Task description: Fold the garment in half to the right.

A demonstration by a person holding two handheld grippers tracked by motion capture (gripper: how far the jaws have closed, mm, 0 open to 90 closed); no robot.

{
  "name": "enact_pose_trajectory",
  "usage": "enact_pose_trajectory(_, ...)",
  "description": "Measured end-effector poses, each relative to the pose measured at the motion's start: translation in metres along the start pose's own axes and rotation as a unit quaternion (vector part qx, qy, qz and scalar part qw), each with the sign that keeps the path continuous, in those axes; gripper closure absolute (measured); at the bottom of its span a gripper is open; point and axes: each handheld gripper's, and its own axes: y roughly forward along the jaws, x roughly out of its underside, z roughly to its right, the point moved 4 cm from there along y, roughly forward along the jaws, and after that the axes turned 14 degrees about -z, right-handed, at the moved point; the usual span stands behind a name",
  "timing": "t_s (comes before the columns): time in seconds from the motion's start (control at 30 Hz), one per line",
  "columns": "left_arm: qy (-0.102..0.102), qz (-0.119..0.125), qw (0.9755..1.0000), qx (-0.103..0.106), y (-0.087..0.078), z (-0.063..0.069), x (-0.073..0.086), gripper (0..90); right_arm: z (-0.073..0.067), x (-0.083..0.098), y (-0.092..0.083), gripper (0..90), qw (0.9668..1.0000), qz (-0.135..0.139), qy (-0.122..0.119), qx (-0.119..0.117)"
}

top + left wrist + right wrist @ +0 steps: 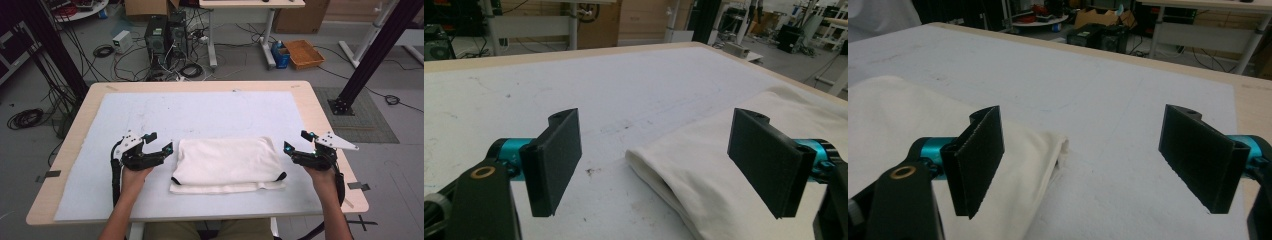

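Two grippers flank a folded white cloth on a padded table, both with jaws spread wide and holding nothing.

In the high view, the person's forearms enter at the bottom edge; the left gripper (159, 142) sits left of centre and the right gripper (296, 141) right of centre, each just beside one end of the folded white cloth (227, 162) in the lower middle. The cloth lies flat on a white mat (200, 112) covering the wooden table (300, 86). At the top of the frame, computer towers (166, 32), tangled cables and an orange crate (303, 53) stand on the floor.
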Motion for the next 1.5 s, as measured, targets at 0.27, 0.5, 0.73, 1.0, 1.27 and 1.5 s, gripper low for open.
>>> enact_pose_trajectory(0.27,-0.003,-0.033,0.9994,0.011,0.006,0.003,0.004,21.5,-0.002,-0.002,0.002,18.3,0.9999,-0.007,0.004,-0.006)
enact_pose_trajectory(0.5,-0.012,-0.093,0.9954,0.021,0.003,0.012,0.014,21.5,-0.004,-0.004,0.004,18.3,0.9999,-0.009,0.002,-0.01)
enact_pose_trajectory(0.73,-0.036,-0.137,0.9885,0.054,-0.001,0.028,0.026,22.3,-0.016,-0.008,0.006,18.3,0.9996,-0.011,-0.013,-0.021)
enact_pose_trajectory(1.0,-0.068,-0.194,0.9767,0.059,0.001,0.04,0.044,30.0,-0.03,-0.012,0.011,18.3,0.9988,-0.019,-0.029,-0.035)
enact_pose_trajectory(1.27,-0.084,-0.218,0.9706,0.06,-0.002,0.051,0.051,50.7,-0.038,-0.014,0.014,18.3,0.9977,-0.023,-0.042,-0.048)
enact_pose_trajectory(1.5,-0.058,-0.213,0.9746,0.038,-0.005,0.064,0.058,63.0,-0.041,-0.016,0.016,18.3,0.9973,-0.025,-0.047,-0.051)
